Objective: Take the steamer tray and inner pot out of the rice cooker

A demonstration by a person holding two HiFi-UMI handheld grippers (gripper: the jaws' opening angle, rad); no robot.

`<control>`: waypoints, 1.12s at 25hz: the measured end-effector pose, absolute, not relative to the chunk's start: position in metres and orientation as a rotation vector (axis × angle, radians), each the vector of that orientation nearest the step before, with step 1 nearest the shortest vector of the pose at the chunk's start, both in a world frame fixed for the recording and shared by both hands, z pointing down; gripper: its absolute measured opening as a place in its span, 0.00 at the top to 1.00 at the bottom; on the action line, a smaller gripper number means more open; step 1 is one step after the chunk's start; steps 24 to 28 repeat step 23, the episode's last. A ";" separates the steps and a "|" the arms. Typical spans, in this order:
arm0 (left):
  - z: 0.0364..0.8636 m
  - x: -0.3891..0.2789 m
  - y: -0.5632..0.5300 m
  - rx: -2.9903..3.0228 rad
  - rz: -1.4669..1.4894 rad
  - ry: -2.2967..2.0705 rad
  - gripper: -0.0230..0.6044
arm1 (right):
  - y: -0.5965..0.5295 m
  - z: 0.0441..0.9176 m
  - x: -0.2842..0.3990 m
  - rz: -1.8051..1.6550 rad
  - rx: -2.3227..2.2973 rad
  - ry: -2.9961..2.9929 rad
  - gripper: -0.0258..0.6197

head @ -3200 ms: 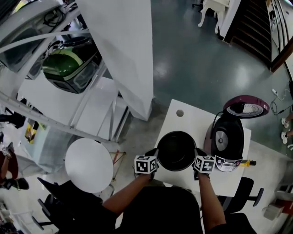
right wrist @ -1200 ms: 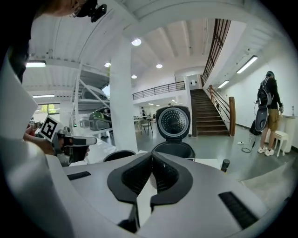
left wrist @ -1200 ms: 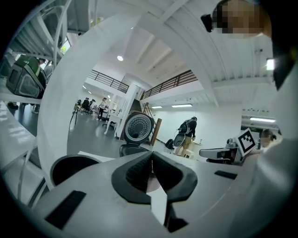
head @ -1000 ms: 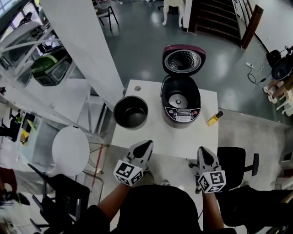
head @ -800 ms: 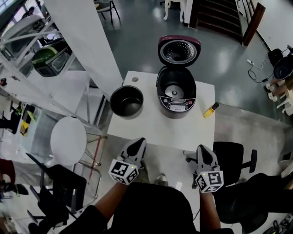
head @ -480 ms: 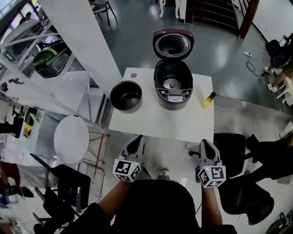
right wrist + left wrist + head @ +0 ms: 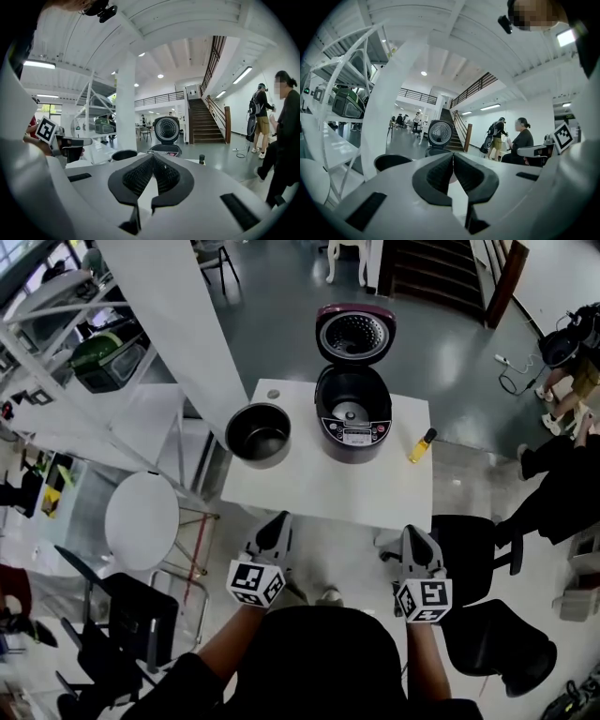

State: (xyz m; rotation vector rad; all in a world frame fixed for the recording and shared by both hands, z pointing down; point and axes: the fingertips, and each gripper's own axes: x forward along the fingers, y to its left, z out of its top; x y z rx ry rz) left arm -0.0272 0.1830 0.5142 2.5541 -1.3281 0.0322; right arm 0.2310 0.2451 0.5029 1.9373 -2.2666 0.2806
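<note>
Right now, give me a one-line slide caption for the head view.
Inner pot on the white table beside the open rice cooker; left gripper and right gripper shut, empty, off the table.

dark inner pot [image 7: 259,435], maroon-lidded black rice cooker [image 7: 352,412], white table [image 7: 328,488], yellow bottle [image 7: 418,446].

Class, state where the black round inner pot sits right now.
In the head view the black round inner pot stands at the left side of the white table, just left of the open maroon-lidded rice cooker.
</note>
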 end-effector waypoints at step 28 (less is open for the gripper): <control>0.524 -0.018 0.208 2.521 0.047 -1.381 0.95 | 0.267 0.513 0.243 0.260 1.897 -2.300 0.96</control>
